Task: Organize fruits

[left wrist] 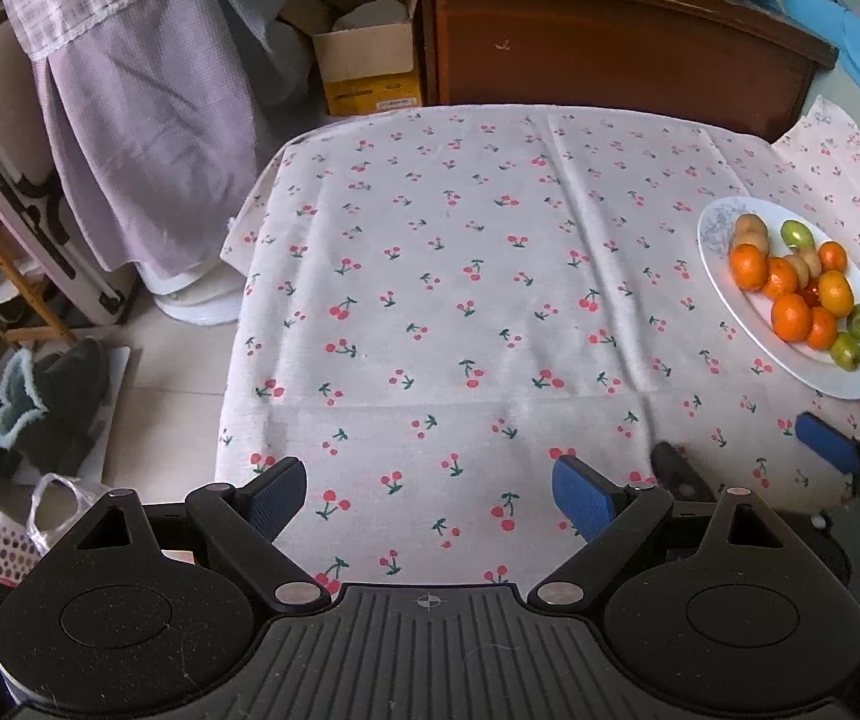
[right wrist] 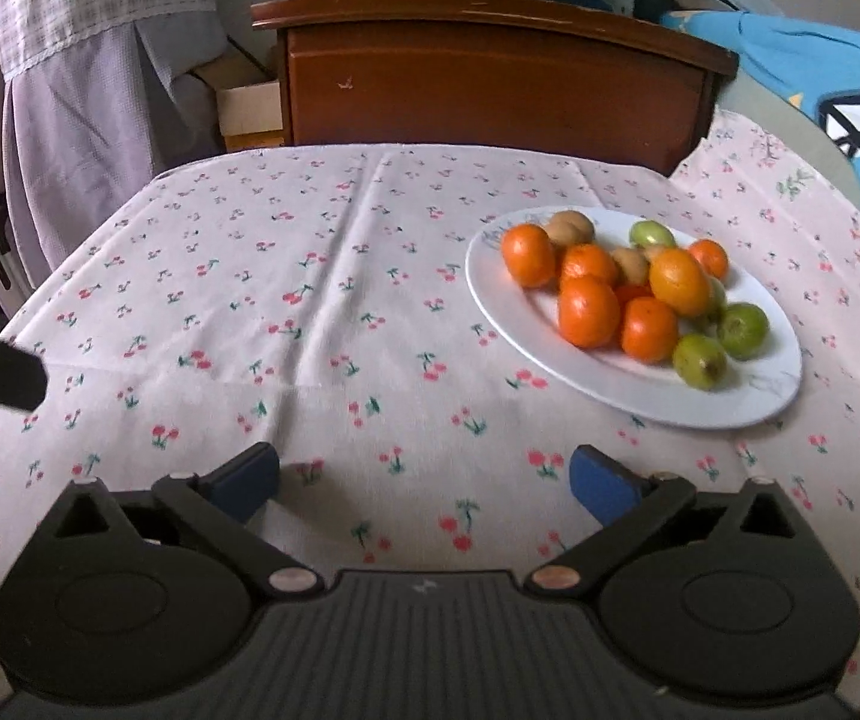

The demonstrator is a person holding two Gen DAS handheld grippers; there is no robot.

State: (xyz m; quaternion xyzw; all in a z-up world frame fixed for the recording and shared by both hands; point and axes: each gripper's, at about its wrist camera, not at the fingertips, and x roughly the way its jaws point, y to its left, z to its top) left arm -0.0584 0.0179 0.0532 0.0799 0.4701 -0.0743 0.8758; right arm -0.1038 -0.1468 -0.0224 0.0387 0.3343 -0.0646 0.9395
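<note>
A white oval plate [right wrist: 640, 396] sits on the right side of the cherry-print tablecloth [right wrist: 309, 300]. It holds several oranges [right wrist: 589, 312], green fruits [right wrist: 742, 330] and brown fruits [right wrist: 571, 225] in a pile. In the left wrist view the plate [left wrist: 838, 378] is at the far right. My left gripper [left wrist: 430, 498] is open and empty above the cloth's near edge. My right gripper [right wrist: 423, 486] is open and empty, near and left of the plate. The right gripper's blue fingertip [left wrist: 826, 441] shows in the left wrist view.
A brown wooden cabinet [right wrist: 490, 90] stands behind the table. A cardboard box [left wrist: 363, 60] and a draped lilac cloth [left wrist: 147, 138] are on the far left. Slippers [left wrist: 39, 408] and clutter lie on the floor left of the table. Blue bedding [right wrist: 820, 90] is on the right.
</note>
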